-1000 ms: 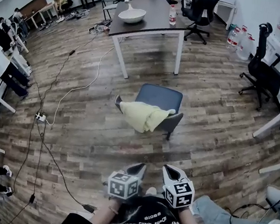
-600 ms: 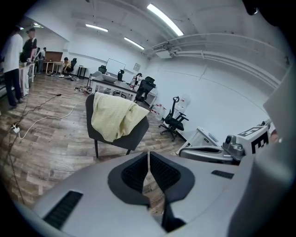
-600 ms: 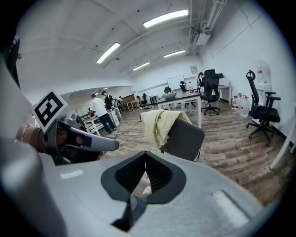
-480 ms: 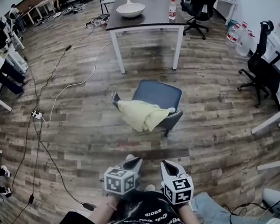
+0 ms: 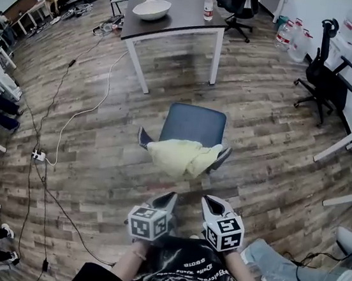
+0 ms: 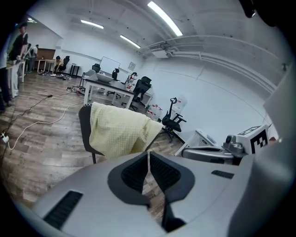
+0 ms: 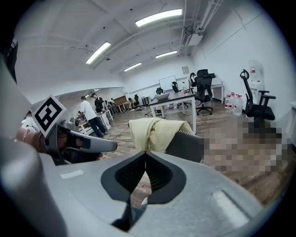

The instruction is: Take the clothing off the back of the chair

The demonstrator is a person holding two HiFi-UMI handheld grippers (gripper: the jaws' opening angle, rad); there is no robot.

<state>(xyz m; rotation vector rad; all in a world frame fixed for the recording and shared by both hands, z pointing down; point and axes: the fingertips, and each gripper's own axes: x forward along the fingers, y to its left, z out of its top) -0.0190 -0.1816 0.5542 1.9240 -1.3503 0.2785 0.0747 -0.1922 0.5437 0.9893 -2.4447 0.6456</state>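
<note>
Nearer now: chair (image 5: 192,122) w/ yellow clothing (image 5: 183,158); left hand-held gripper (image 5: 170,197) & right hand-held gripper (image 5: 206,200) shut, empty.

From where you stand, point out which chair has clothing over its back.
The dark grey-blue chair straight ahead, draped with pale yellow clothing; the black swivel office chairs beyond are bare.

Bowl (image 5: 150,8), bottle (image 5: 208,7) on dark table (image 5: 179,20); white cable (image 5: 107,86) across floor (image 5: 271,149).

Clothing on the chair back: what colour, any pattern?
The clothing is pale yellow with a fine waffle-like texture, clearest in the left gripper view.
</note>
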